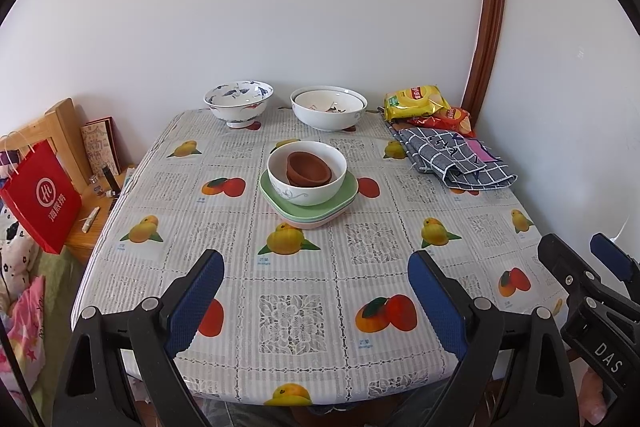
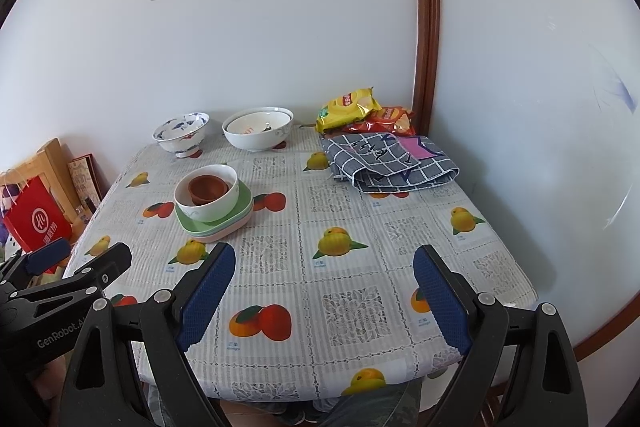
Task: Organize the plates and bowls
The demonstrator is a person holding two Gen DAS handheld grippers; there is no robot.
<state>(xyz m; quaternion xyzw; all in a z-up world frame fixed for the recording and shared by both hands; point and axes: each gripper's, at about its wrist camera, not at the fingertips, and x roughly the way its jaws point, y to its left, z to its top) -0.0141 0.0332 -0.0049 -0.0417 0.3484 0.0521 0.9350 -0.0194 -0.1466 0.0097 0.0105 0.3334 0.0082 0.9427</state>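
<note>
A white bowl with small brown bowls nested inside stands on a stack of green and pink square plates mid-table. At the back stand a blue-patterned footed bowl and a large white bowl with a smaller bowl inside. My left gripper hovers open over the near table edge, nothing between its fingers. My right gripper is open too, empty, to the right of the left one; it also shows in the left wrist view.
Fruit-print tablecloth covers the table. Snack bags and a folded checked cloth lie at the back right by the wall. A red paper bag and wooden furniture stand left.
</note>
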